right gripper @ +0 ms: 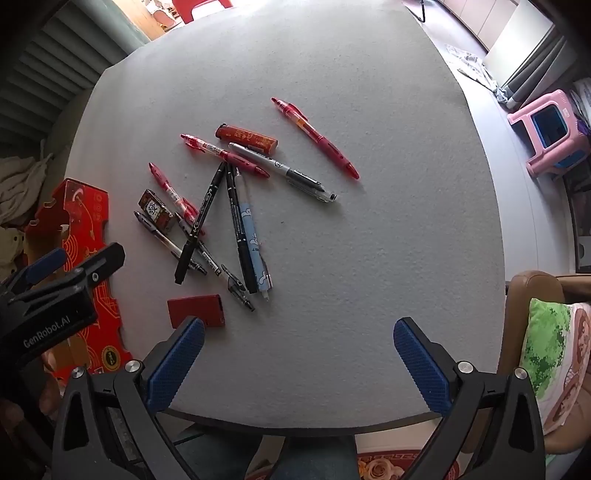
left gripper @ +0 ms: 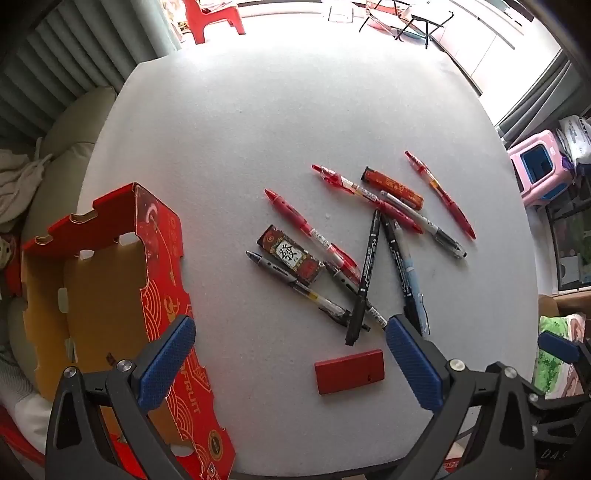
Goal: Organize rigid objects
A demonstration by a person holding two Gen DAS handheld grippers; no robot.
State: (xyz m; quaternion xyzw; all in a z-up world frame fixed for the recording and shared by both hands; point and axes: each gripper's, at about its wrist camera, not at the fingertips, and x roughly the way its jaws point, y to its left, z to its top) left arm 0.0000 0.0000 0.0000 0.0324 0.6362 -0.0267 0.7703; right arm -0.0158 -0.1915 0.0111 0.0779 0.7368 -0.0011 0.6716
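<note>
Several pens and markers lie scattered on a grey table point(left gripper: 258, 147): red pens point(left gripper: 439, 194), black markers point(left gripper: 364, 277) and a light blue pen point(right gripper: 253, 236). Among them are a red tube point(left gripper: 393, 186), a small patterned box point(left gripper: 290, 258) and a flat red case point(left gripper: 349, 371). An open red cardboard box point(left gripper: 110, 302) stands at the table's left edge. My left gripper point(left gripper: 291, 354) hangs open above the near table, the red case between its blue pads without contact. My right gripper point(right gripper: 299, 354) is open over bare table, right of the red case point(right gripper: 195, 308).
A pink stool point(right gripper: 546, 133) stands on the floor to the right. A brown chair with a green patterned cushion point(right gripper: 543, 343) sits by the table's near right corner. A red chair point(left gripper: 214, 18) is beyond the far edge. Beige cushions and cloth point(left gripper: 22, 177) lie left.
</note>
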